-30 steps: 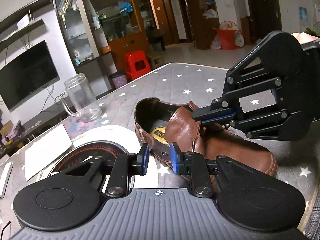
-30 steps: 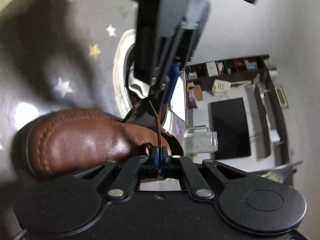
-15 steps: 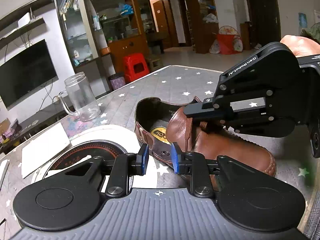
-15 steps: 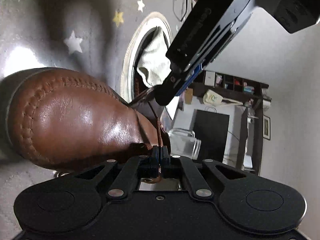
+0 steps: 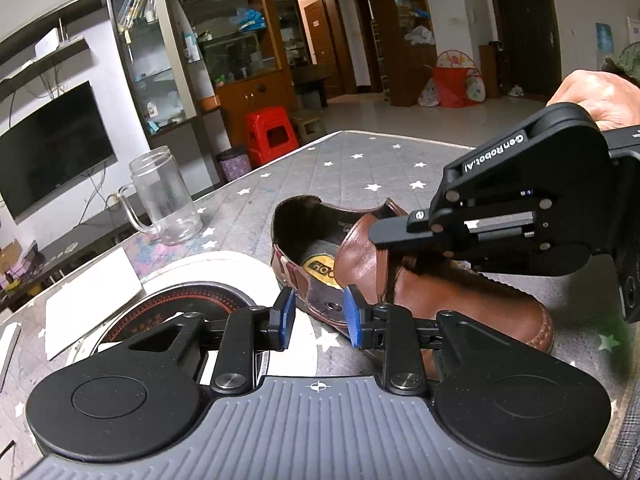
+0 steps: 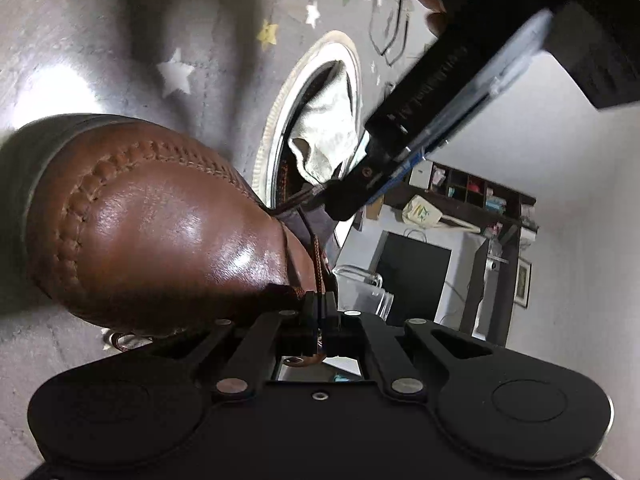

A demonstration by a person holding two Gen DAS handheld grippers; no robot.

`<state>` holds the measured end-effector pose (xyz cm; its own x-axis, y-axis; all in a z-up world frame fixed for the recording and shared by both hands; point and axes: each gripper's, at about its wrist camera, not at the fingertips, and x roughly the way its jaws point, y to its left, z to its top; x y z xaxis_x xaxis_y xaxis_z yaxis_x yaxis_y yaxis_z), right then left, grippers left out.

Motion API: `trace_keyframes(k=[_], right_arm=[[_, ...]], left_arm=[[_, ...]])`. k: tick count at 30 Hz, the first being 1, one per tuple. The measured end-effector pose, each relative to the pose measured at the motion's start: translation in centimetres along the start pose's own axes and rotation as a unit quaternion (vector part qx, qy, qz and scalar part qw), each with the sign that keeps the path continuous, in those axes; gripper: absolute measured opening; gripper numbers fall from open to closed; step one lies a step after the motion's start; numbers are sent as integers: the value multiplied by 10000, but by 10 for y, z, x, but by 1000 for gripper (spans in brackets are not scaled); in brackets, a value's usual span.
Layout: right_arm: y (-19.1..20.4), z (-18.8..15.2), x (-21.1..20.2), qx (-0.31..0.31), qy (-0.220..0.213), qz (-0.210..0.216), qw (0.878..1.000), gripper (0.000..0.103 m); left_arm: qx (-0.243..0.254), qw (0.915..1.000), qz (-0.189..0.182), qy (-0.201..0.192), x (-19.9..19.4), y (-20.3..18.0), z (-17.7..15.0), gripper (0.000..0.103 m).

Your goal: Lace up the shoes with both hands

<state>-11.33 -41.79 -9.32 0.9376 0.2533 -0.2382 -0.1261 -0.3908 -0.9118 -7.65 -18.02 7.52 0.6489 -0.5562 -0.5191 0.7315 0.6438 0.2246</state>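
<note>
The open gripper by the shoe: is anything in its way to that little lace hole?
Nothing visible is. The left gripper is open, and the eyelet on the shoe shows right between its blue pads. The right gripper holds the lace farther over.

One shoe, one lace, two grippers

One brown shoe (image 5: pixel 460 296) is lying at centre frame; one lace (image 6: pixel 319 258) is showing in the right wrist view; two grippers, the left gripper (image 5: pixel 319 316) and right gripper (image 6: pixel 320 312), are appearing; one glass mug (image 5: pixel 164 196), one red stool (image 5: pixel 270 134) and one television (image 5: pixel 48 148) are sitting toward the left.
</note>
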Motion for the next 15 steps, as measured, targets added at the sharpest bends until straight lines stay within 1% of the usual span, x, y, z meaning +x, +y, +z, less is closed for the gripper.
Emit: trace_keyframes(k=[5,6,10,15], right_arm=[[-2,6,-4,-7,-123,88,9999,2],[6,8,-14,15,-126,107,9999,2],[7,10,-19,169,-184,192,9995,2],[4,9,-23,296,-206,283,9990,2]], left_arm=[[102,9999,0,-89,1,-1,5,29],[112,9999,-6,-102,0,-2,6,29],[215,9994,-130,-226,-6,-5,10,29],[536,9983,-230,61,0,-12,2,29]])
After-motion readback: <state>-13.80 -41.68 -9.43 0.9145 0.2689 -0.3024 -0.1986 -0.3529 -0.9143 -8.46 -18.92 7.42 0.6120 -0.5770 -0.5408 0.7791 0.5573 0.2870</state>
